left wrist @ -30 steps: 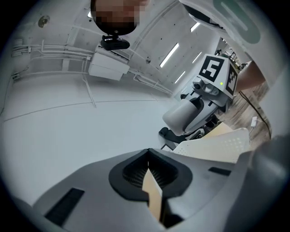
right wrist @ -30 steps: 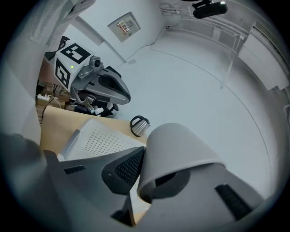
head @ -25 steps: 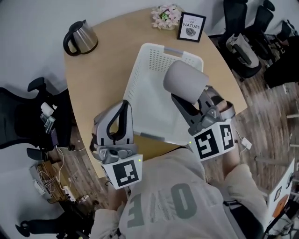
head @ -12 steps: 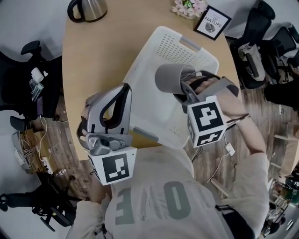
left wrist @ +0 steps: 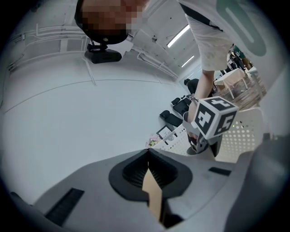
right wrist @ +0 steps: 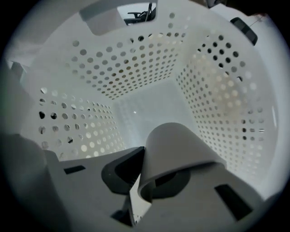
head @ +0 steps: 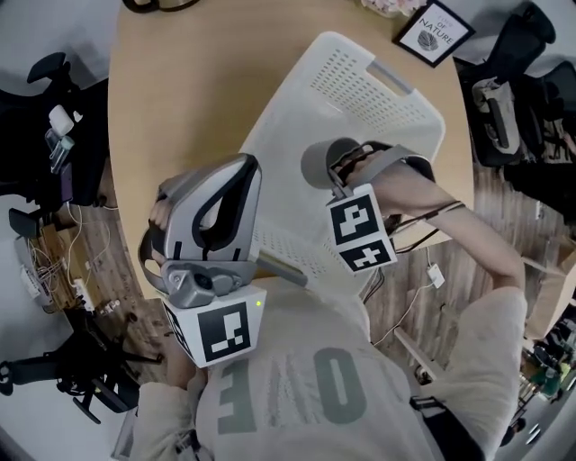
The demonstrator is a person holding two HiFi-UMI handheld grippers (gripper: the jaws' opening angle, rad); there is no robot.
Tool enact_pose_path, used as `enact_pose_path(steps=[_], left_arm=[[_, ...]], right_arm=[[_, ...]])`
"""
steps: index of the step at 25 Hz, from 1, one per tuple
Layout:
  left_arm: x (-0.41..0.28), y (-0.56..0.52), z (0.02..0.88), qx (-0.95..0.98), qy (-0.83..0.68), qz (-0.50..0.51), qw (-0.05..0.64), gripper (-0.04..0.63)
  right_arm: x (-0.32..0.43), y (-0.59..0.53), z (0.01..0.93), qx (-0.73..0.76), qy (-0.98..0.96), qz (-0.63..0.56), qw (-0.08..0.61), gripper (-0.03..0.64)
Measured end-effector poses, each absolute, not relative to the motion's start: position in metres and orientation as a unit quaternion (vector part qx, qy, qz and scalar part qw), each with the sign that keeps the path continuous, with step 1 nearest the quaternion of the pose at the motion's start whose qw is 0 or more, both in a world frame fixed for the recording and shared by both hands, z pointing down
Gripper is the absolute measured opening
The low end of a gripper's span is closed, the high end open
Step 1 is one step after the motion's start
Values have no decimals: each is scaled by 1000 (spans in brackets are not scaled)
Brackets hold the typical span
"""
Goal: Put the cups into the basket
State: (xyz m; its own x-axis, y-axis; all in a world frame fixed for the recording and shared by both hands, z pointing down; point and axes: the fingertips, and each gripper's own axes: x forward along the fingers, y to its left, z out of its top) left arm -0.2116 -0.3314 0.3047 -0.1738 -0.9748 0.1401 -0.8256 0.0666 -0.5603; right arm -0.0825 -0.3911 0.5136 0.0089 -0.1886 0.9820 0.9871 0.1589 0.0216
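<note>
A grey cup [head: 317, 162] hangs low inside the white perforated basket [head: 297, 85] on the round wooden table [head: 171, 108]. My right gripper [head: 338, 173] is shut on the cup's rim and points down into the basket. In the right gripper view the cup [right wrist: 176, 145] sits between the jaws, with the basket's holed walls [right wrist: 136, 72] all around and its floor below. My left gripper [head: 243, 171] is held up near the person's chest, over the basket's near left corner. In the left gripper view its jaws [left wrist: 148, 170] stand together with nothing in them. No other cup shows.
A framed picture [head: 435, 31] and pale flowers [head: 387, 7] stand at the table's far edge beyond the basket. A kettle's base [head: 157, 4] is at the top edge. Office chairs [head: 54, 135] [head: 513, 99] flank the table, and cables lie on the floor at left.
My right gripper has carried the cup forward and down, from above the basket's near side into the basket. The left gripper has hardly moved.
</note>
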Motion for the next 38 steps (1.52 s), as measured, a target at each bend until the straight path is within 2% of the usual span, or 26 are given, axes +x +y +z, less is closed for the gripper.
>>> enact_pose_path(steps=[9, 16, 18, 20, 26, 31, 34, 36, 38], left_arm=[[-230, -332, 318, -626, 720, -270, 130, 11], [-230, -332, 322, -628, 718, -272, 125, 11], [-230, -332, 323, -627, 718, -275, 125, 11], [-230, -332, 323, -625, 719, -278, 125, 11], [-227, -320, 312, -614, 726, -279, 134, 11], [-224, -309, 293, -602, 735, -273, 151, 11], [-219, -307, 274, -596, 737, -267, 175, 11], [-213, -308, 259, -597, 737, -252, 191, 11], [-205, -308, 246, -600, 736, -239, 205, 11]], right_arm=[[-72, -405, 563, -422, -406, -520, 622, 35], [-83, -397, 580, -393, -434, -549, 597, 43], [-86, -390, 578, -395, -451, -541, 590, 82], [-87, -386, 574, -395, -465, -527, 591, 149], [-93, -382, 535, -364, -497, -539, 575, 153], [-108, -373, 468, -306, -569, -559, 520, 152], [-120, -371, 421, -231, -650, -542, 479, 111], [-126, -374, 397, -175, -693, -536, 450, 24], [-128, -376, 377, -124, -724, -534, 418, 0]])
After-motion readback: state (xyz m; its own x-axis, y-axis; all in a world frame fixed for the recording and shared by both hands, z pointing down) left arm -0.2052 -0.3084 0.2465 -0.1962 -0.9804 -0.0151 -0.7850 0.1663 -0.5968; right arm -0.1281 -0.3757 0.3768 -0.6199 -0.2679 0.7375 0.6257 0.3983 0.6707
